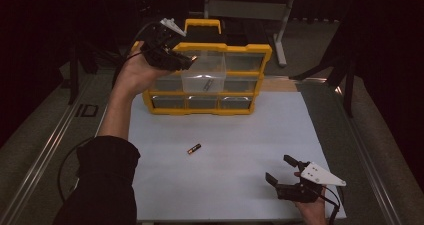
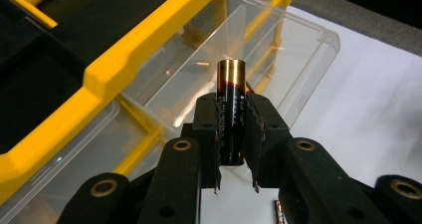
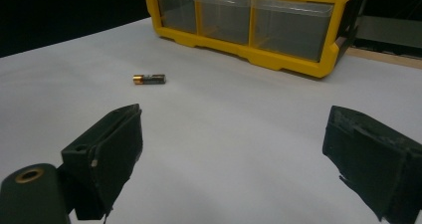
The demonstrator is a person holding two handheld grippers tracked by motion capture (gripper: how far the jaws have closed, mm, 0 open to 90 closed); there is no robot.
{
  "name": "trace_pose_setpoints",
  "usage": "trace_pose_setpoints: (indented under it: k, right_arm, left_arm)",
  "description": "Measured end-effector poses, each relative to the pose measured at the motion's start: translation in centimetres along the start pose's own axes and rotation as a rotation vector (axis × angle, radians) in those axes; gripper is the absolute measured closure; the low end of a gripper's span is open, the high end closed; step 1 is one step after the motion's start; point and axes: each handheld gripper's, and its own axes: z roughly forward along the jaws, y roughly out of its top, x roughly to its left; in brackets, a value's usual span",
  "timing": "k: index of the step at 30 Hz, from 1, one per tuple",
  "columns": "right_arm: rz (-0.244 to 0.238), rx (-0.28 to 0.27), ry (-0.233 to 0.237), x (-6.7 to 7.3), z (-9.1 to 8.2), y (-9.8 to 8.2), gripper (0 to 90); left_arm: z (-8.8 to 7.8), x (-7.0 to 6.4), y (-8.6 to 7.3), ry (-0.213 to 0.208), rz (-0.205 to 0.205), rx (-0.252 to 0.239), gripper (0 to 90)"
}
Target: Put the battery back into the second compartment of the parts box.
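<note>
Clamping battery (image 2: 232, 115), left claw (image 2: 232, 129) hides its lower end above pulled-out drawer (image 2: 303, 59); right claw (image 3: 234, 154) spread, empty.

The room is dark, its far side almost black. A white bench top (image 1: 280, 135) carries the light and shows brightest under it. Grey floor (image 1: 35, 135) lies on both sides of the bench, with a metal rail (image 1: 50, 150) running along its left edge. Behind the bench stands a grey metal frame (image 1: 280, 30) with slanted legs, and a dark stand (image 1: 350, 75) rises at the right.
</note>
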Motion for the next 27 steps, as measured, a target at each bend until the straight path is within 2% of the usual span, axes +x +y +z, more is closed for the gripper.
trace_pose_setpoints:
  k: [2,3,6,7,10,14,19,22,27]
  right_arm:
    - [-0.003,-0.003,-0.001,0.0,0.0,0.0,8.4]
    - [-0.003,-0.004,0.0,0.0,0.0,0.0,8.4]
    - [0.004,-0.004,-0.002,0.0,-0.1,0.0,8.4]
    - [-0.001,-0.005,0.0,-0.1,-0.1,0.0,8.4]
    - [0.0,-0.004,0.0,0.0,-0.1,0.0,8.4]
    - [-0.004,-0.004,-0.002,0.0,0.0,0.0,8.3]
    - [0.001,-0.002,-0.004,0.0,-0.1,0.0,8.3]
    - [0.001,-0.003,-0.003,0.0,-0.1,0.0,8.4]
    - [-0.006,-0.005,-0.003,0.0,-0.1,0.0,8.3]
  left_arm:
    - [0.1,0.0,0.0,0.003,-0.005,-0.006,76.3]
    - [0.2,0.0,0.0,0.007,-0.028,-0.016,69.8]
    - [0.3,0.1,-0.2,0.087,-0.061,-0.017,27.5]
    - [0.3,0.2,-0.4,0.098,-0.076,-0.01,15.7]
    - [0.4,0.5,-1.0,0.102,-0.094,-0.007,5.3]
    - [0.4,0.4,-1.7,0.098,-0.093,-0.006,1.1]
    - [0.4,0.0,-2.7,0.108,-0.073,-0.003,1.1]
    - [0.5,-0.4,-3.3,0.112,-0.076,-0.014,1.1]
    - [0.7,-1.0,-4.2,0.117,-0.064,-0.004,1.2]
